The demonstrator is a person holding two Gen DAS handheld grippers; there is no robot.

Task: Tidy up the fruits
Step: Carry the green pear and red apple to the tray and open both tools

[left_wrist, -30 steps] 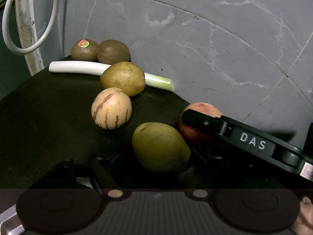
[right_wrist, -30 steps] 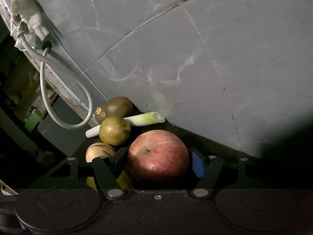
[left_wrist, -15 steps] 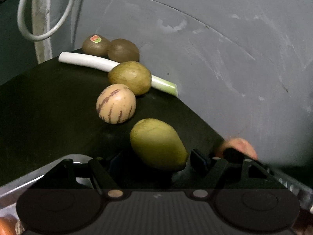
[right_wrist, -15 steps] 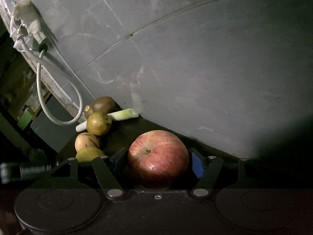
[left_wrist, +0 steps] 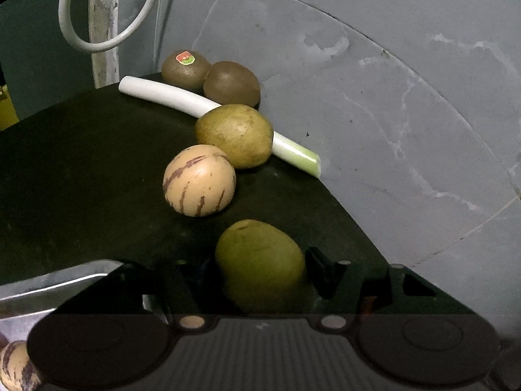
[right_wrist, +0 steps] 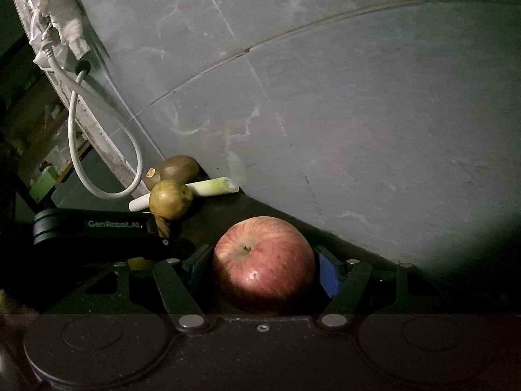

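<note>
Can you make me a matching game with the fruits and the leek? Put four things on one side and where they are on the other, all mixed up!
Things:
1. red apple
2. green mango
3. leek
4. stripy melon

Places:
A. lying along the grey wall, in front of the two kiwis
B. between the fingers of the left gripper, whose jaws are closing
C. on the dark table, touching the round pear
D. between the fingers of the right gripper

Right pairs: 1-D, 2-B, 3-A, 4-C
</note>
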